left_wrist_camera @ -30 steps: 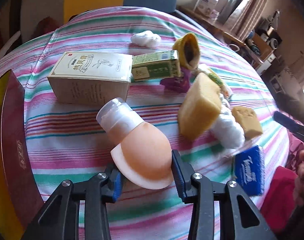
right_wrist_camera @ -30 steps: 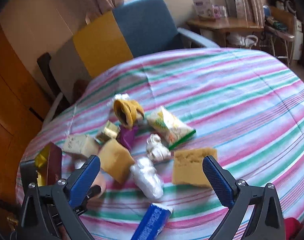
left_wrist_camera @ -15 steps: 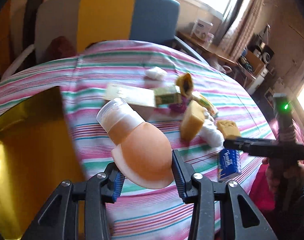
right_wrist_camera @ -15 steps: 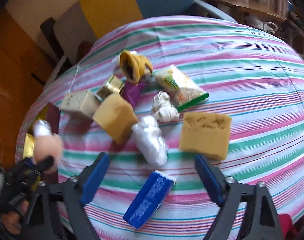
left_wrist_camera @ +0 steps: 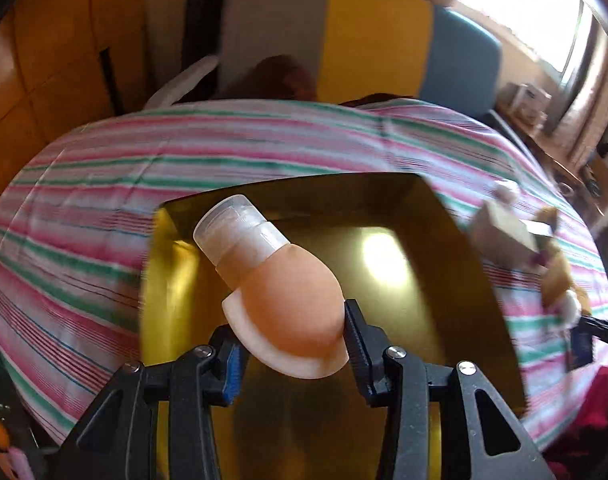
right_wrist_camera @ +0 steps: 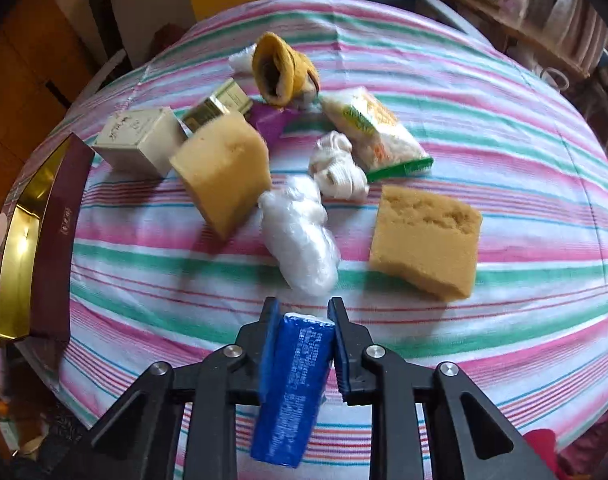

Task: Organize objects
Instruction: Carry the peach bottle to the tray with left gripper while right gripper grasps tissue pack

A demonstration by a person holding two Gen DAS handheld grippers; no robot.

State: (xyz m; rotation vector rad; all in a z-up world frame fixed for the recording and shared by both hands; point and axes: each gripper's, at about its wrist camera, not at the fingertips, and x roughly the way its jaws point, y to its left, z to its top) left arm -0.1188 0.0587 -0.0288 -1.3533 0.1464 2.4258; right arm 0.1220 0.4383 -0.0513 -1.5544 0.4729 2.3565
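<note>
My left gripper (left_wrist_camera: 290,332) is shut on a peach squeeze bottle (left_wrist_camera: 280,300) with a clear cap and holds it above the open gold-lined box (left_wrist_camera: 444,288). That box shows in the right wrist view (right_wrist_camera: 20,240) at the table's left edge, with dark red outer walls. My right gripper (right_wrist_camera: 302,320) is closed around a blue tissue pack (right_wrist_camera: 294,384) at the near edge of the striped tablecloth (right_wrist_camera: 504,140). Whether the pack is lifted I cannot tell.
On the cloth lie two yellow sponges (right_wrist_camera: 224,168) (right_wrist_camera: 426,240), a white plastic wad (right_wrist_camera: 300,236), a white sock ball (right_wrist_camera: 338,166), a snack bag (right_wrist_camera: 374,128), a beige carton (right_wrist_camera: 140,140), a small gold-green carton (right_wrist_camera: 218,104), a purple item (right_wrist_camera: 270,120) and a yellow sock (right_wrist_camera: 278,68). Chairs stand behind the table.
My left gripper has swung left with the bottle, from over the clutter to over the gold box. My right gripper has come down and closed on the blue tissue pack.
</note>
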